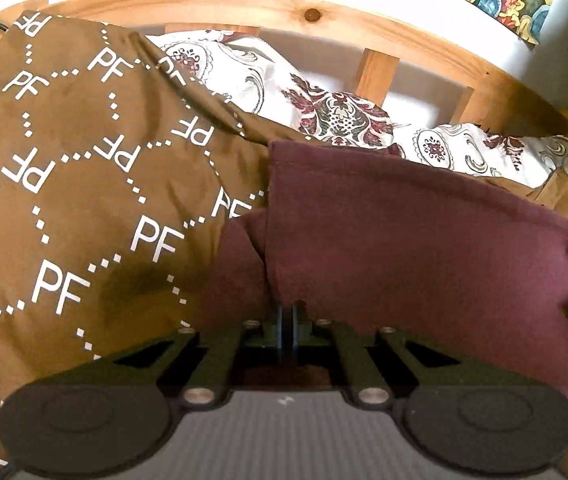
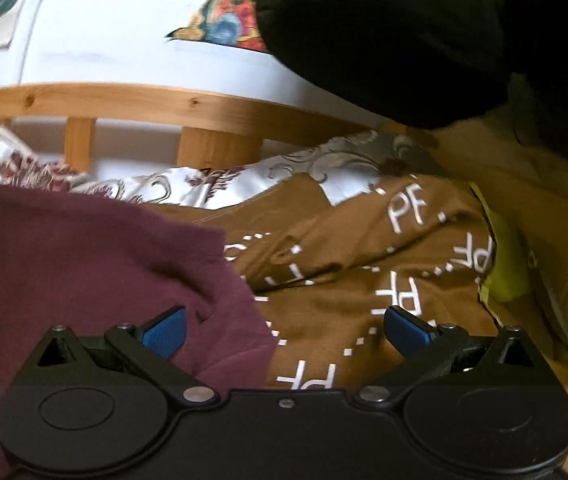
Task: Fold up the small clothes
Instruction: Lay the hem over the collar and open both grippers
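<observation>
A maroon garment lies on a brown bedspread printed with white letters. In the left wrist view my left gripper is shut, its two fingers pressed together on the garment's near edge, where the cloth bunches over the tips. In the right wrist view the same maroon garment fills the left side, and its right corner reaches between the fingers of my right gripper. That gripper is open, its blue pads wide apart and pressing on nothing. It hovers over the garment's corner and the bedspread.
A wooden headboard with slats runs along the back against a white wall. Patterned white pillows lie below it. A large dark shape hangs at the upper right. A yellow-green item sits at the bedspread's right edge.
</observation>
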`<action>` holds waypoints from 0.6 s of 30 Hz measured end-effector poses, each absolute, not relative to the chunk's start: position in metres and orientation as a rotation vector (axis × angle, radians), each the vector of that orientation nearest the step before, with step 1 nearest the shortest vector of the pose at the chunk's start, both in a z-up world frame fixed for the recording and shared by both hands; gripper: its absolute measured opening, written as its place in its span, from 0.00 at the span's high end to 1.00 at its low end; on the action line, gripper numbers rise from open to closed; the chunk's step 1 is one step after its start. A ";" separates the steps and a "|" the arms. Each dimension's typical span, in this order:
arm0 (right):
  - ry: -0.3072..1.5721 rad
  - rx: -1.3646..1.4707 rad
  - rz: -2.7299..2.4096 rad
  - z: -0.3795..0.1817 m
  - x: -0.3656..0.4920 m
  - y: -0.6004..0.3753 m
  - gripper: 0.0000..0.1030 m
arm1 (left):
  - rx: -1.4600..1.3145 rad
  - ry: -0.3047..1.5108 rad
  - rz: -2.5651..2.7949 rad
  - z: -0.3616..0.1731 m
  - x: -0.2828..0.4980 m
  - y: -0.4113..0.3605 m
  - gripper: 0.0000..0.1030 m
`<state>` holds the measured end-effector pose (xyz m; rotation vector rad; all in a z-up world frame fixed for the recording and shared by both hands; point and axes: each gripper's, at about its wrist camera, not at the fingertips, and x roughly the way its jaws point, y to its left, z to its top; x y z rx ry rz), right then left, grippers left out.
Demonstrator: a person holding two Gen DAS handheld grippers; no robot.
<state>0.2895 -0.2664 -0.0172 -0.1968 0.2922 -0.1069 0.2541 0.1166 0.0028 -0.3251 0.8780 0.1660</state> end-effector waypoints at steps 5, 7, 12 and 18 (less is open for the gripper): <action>0.270 -0.180 -0.073 -0.014 0.279 -0.257 0.01 | -0.273 0.891 0.180 -0.003 0.248 0.109 0.52; 0.258 -0.179 -0.046 -0.012 0.274 -0.250 0.01 | -0.289 0.847 0.193 0.002 0.239 0.109 0.28; 0.227 -0.181 -0.001 -0.008 0.258 -0.234 0.01 | -0.265 0.777 0.206 0.019 0.221 0.107 0.02; 0.276 -0.170 0.084 -0.012 0.232 -0.208 0.01 | -0.240 0.840 0.198 0.013 0.205 0.098 0.01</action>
